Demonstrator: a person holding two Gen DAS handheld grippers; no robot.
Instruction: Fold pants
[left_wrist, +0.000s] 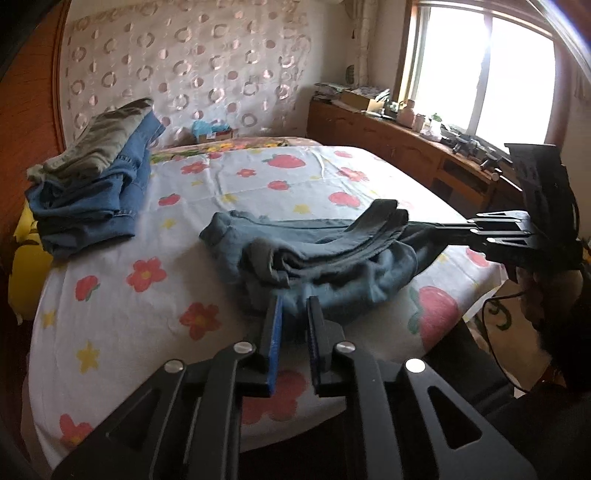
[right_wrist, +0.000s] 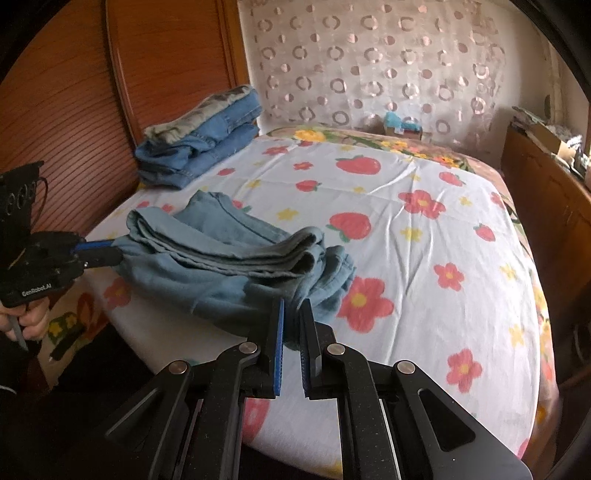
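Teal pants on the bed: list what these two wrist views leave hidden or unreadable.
- Teal pants: bunched in both views, so waistband and leg ends cannot be told apart.
- Left gripper, right gripper: how deep the cloth sits between the pads, hidden by folds.
- Folded clothes stack: number of garments, layers overlap.
- Cabinet clutter: washed out by window glare, too small.
- Person: only a hand, frame edge cuts the rest.

Bed (left_wrist: 229, 177) with white sheet printed in strawberries and flowers occupies the centre. Wooden headboard (right_wrist: 74, 96) at 10 o'clock in the right wrist view. Curtain (left_wrist: 192, 66) with ring pattern at 12 o'clock. Bright window (left_wrist: 487, 74) at 2 o'clock above a cluttered wooden cabinet (left_wrist: 399, 147).
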